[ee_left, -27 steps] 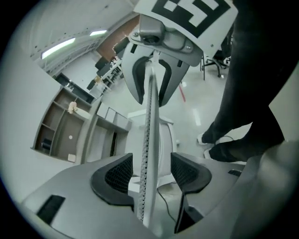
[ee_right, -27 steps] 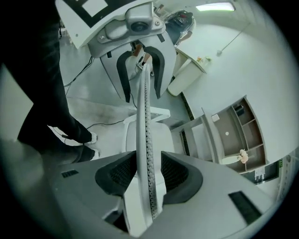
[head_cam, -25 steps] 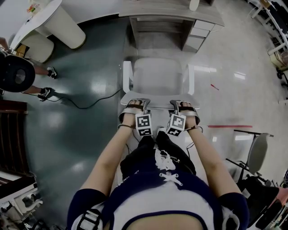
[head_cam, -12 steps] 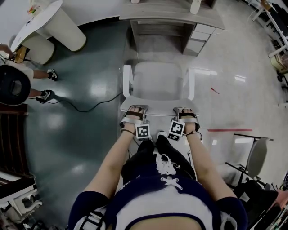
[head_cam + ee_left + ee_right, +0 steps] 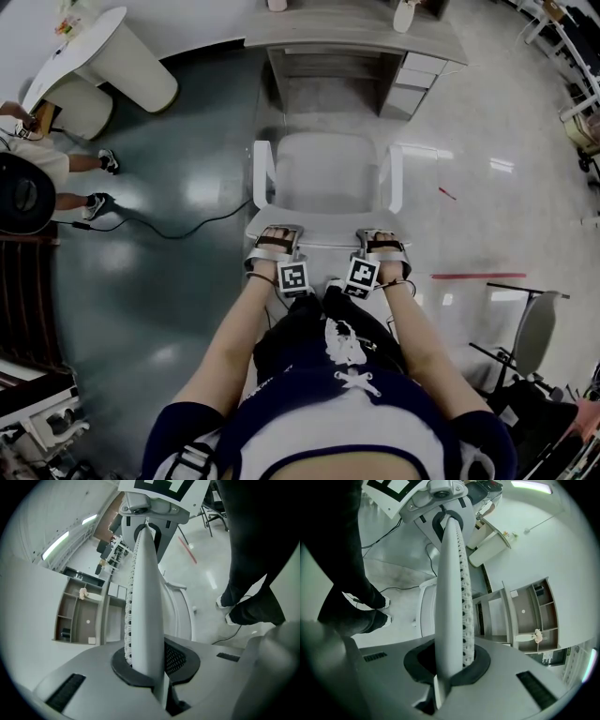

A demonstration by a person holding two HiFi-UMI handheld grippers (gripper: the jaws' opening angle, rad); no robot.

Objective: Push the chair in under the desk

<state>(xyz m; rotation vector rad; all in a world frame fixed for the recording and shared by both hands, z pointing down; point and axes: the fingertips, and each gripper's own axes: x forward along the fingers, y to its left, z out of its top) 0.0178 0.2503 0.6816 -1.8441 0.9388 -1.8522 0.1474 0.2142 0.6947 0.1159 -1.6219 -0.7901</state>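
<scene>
A white chair (image 5: 326,173) with two armrests stands facing the grey desk (image 5: 356,23), its seat out in front of the kneehole. I stand behind it. My left gripper (image 5: 278,234) and right gripper (image 5: 380,236) sit side by side on the top edge of the backrest (image 5: 323,228). In the left gripper view the backrest edge (image 5: 145,597) runs up between the jaws of my left gripper (image 5: 150,667). The right gripper view shows the same edge (image 5: 452,597) clamped in my right gripper (image 5: 450,665). Both pairs of jaws have just been closing on it.
A drawer unit (image 5: 412,80) fills the desk's right side. A white pedestal table (image 5: 103,56) and a seated person (image 5: 28,178) are at the left. A black cable (image 5: 178,220) crosses the floor there. Another chair (image 5: 534,323) and red floor tape (image 5: 478,276) lie to the right.
Both grippers have sunk a little onto the backrest's top edge and their jaws have closed on it. The chair stands where it did before the desk.
</scene>
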